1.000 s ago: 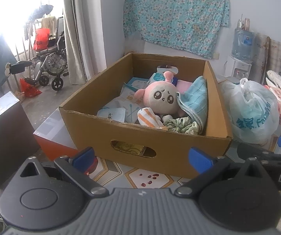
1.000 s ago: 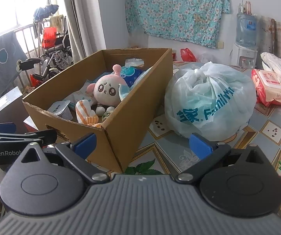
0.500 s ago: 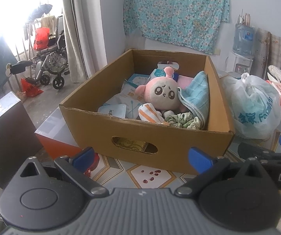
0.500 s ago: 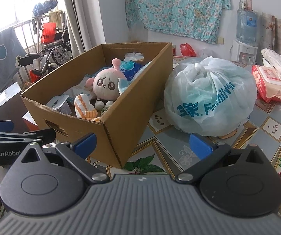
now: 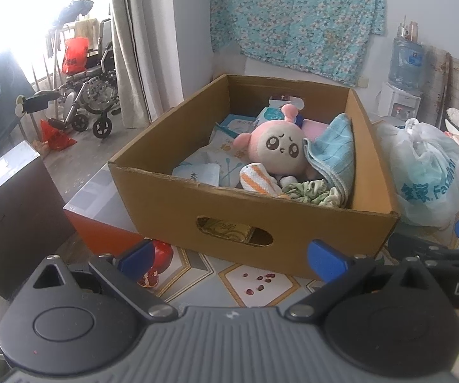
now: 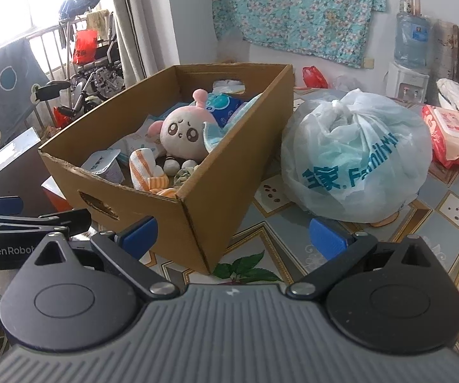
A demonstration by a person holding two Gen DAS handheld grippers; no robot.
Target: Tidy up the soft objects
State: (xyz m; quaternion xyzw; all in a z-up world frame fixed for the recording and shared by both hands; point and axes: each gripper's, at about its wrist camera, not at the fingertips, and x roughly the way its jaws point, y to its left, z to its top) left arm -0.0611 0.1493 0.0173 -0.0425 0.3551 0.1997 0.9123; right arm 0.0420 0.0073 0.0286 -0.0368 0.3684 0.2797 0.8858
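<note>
An open cardboard box [image 5: 239, 220] [image 6: 216, 198] stands on the patterned table. In it lie a pink plush toy [image 5: 280, 150] [image 6: 183, 137], a blue striped cloth [image 5: 334, 150], an orange-striped sock [image 5: 256, 178] [image 6: 144, 169], a green scrunchie [image 5: 310, 191] and some packets. My left gripper [image 5: 231, 257] is open and empty, a little in front of the box. My right gripper [image 6: 232, 233] is open and empty, near the box's front right corner.
A tied white plastic bag [image 6: 354, 159] [image 5: 427, 175] sits right of the box. A pack of wipes [image 6: 453, 134] lies at the far right. An orange box [image 5: 101, 223] and a dark cabinet [image 5: 9, 210] stand left of the table. A water dispenser [image 6: 411, 60] is behind.
Both grippers have drawn back and risen a little from the box. Both stay open and empty. Nothing in the box has moved.
</note>
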